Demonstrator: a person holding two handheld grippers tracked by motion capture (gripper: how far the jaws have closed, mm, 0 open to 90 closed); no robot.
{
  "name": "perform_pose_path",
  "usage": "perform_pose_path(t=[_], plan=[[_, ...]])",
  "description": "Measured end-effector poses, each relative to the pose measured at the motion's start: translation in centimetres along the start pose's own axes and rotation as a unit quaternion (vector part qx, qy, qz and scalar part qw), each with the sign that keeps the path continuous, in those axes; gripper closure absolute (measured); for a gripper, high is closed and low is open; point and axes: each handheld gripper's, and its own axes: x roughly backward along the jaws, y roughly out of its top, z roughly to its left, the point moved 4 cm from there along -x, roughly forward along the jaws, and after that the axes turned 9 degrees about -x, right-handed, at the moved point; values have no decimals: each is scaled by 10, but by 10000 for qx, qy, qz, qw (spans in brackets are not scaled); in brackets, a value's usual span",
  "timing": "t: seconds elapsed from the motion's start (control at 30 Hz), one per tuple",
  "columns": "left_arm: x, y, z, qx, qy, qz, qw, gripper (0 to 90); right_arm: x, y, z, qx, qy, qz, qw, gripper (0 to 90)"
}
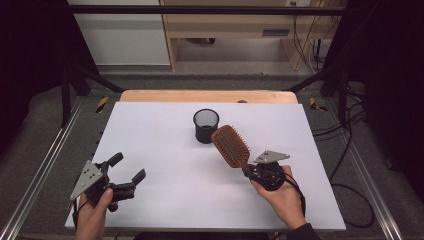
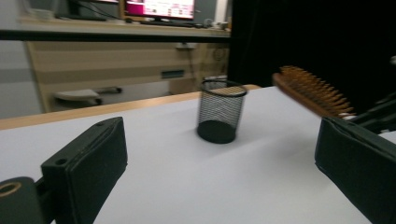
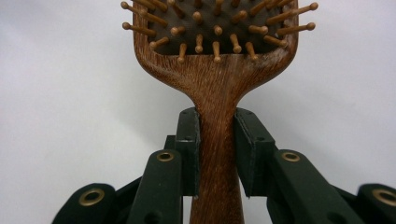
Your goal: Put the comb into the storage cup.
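Right tongs [image 1: 248, 171]: clamped on the handle of the wooden hairbrush [image 1: 230, 145]; in the right gripper view the two black jaws press the handle from both sides, just below where it widens into the head.
Hairbrush: lifted off the counter [image 1: 165, 150], held at a slant with the head pointing away from the person and toward the cup; bristles face up in the high view. In the left gripper view it shows at the right, bristle side up, above the white surface [image 2: 313, 91].
Brush head: reaches close to the mesh cup [image 1: 206, 125], just beside its right rim as seen from above; whether they touch I cannot tell.
Mesh cup: black wire, upright, standing on the counter toward the far middle; apart from both hands.
Left tongs [image 1: 128, 168]: jaws spread wide with nothing between them, held low at the near left of the counter by the left hand [image 1: 95, 212].
Right hand [image 1: 280, 192]: wrapped around the body of its tool at the near right, cable looping beside the wrist.
Counter: white sheet over a wooden top.
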Motion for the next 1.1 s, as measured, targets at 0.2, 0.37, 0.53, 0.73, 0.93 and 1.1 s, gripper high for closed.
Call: perform_pose_path(t=[0.2,0.37,0.53,0.73,0.93,1.1], plan=[[-43,27,-18,221,-557,0,9982,29,-2,8,6,143,160,-337,9992,729],[-79,46,-34,230,-888,-17,9958,36,-1,18,13,152,295,-705,9970,729],[-108,61,-38,426,-1068,-13,9934,43,-2,28,19,217,334,-964,9945,729],[-126,73,-39,609,-1066,-37,9924,59,-3,41,25,214,429,-1238,9912,729],[-133,86,-45,763,-1180,-117,9900,54,0,49,35,317,504,-1508,9868,729],[-132,92,-50,776,-1252,-115,9890,51,7,51,44,452,603,-1759,9815,729]])
